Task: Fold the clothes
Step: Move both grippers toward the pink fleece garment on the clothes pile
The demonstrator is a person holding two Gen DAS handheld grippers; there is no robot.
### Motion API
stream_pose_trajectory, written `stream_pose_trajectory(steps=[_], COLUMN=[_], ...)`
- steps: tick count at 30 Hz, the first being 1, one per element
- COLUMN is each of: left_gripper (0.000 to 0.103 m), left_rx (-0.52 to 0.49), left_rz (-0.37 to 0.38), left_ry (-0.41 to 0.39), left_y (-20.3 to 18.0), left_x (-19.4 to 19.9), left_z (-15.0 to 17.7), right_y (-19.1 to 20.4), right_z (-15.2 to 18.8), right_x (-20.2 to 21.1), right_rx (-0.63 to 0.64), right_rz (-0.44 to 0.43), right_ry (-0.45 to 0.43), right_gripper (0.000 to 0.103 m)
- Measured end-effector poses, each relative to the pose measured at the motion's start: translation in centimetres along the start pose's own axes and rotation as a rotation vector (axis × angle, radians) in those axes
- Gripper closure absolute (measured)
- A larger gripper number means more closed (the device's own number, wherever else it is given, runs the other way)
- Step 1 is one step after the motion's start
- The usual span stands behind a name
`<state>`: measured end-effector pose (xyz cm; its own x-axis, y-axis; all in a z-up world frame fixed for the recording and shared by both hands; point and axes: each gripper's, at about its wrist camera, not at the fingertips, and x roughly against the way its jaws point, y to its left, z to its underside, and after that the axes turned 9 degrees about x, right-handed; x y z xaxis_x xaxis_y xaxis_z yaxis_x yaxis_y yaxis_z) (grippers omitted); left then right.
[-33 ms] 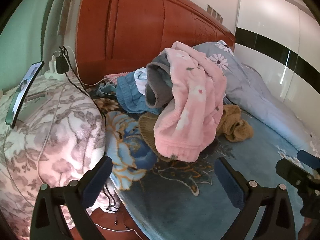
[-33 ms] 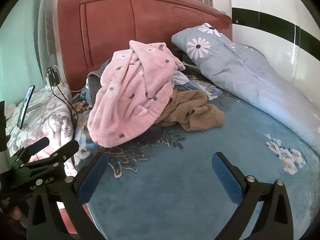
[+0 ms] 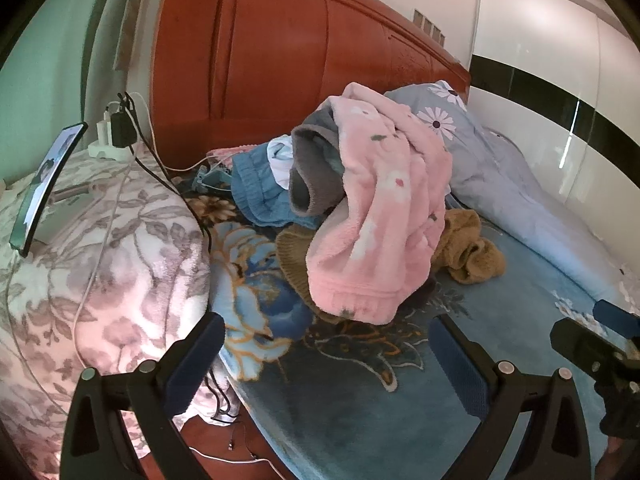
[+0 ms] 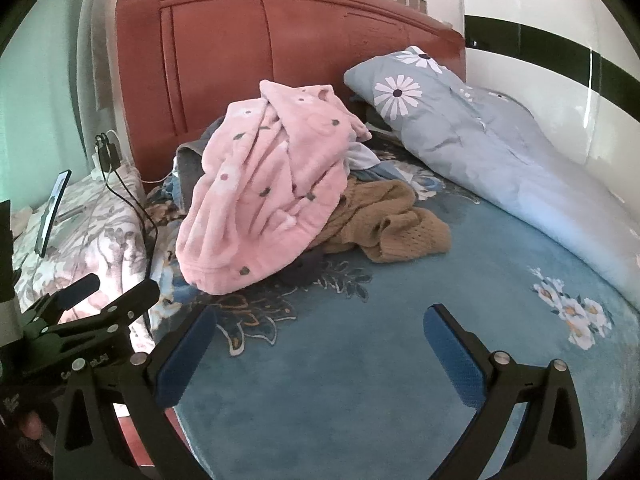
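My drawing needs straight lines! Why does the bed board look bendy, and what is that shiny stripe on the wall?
Left wrist view: the fisheye lens bows the headboard; glare streaks the wardrobe. Right wrist view: same curving, dark corners, everything fairly sharp.

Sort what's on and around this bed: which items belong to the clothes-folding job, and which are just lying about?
For the job:
- pink fleece garment, top of the pile
- brown knit
- grey garment
- blue knit
- left gripper and right gripper, jaws open, holding nothing

Lying about:
- daisy-print quilt
- phone
- chargers and cables
- floral blanket
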<state>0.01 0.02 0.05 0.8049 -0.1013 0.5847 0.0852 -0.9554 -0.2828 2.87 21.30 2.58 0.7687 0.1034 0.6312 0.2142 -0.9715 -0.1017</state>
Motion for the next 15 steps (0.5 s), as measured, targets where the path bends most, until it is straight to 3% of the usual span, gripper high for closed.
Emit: stream_pose_trajectory(steps=[3, 11, 15], left_gripper=[0.0, 0.0, 0.0], left_rx=[-0.039, -0.071, -0.081], left_rz=[-0.023, 0.041, 0.03], left_ry=[-0.001, -0.016, -0.037], left_y=[-0.9, -1.6, -1.8], left_x=[-0.2, 0.3, 0.3], left_z=[0.1, -0.3, -0.5], right_y=[-0.4, 0.1, 0.3], right_z=[0.4, -0.1, -0.4], right_x=[0.0, 0.0, 0.1], right_rx=[0.0, -0.002, 0.017], right_rz=[0.002, -0.025, -0.013], right_ry=[-0.001, -0.001, -0.007], right_gripper=[0.0, 0.0, 0.0])
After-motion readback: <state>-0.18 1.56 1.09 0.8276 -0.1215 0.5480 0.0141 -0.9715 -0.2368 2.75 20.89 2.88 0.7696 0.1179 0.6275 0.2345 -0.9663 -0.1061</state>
